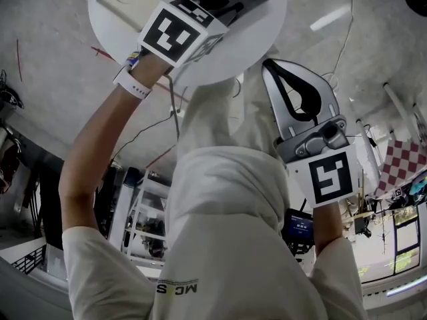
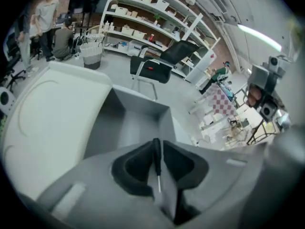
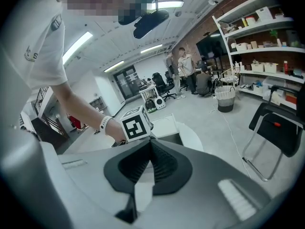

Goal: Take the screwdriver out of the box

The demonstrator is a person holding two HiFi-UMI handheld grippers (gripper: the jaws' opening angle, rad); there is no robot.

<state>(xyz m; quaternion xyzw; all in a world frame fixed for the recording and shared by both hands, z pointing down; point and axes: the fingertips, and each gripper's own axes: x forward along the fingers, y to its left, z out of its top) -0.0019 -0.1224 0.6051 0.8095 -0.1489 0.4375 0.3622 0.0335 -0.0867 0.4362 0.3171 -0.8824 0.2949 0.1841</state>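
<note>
The screwdriver (image 2: 156, 157) is sitting between the left gripper's (image 2: 157, 146) jaws, just in front of the box (image 2: 164, 123). The box is resting on the table (image 1: 267, 29), with what seems to be its lid (image 2: 57, 113) lying at its left. The right gripper (image 1: 301, 102) is hanging to the right (near the table's edge), and a chair (image 2: 159, 63) is standing behind the box.

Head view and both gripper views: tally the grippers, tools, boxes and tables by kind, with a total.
grippers: 2, the left gripper and the right gripper
screwdriver: 1
box: 1
table: 1
total: 5
</note>
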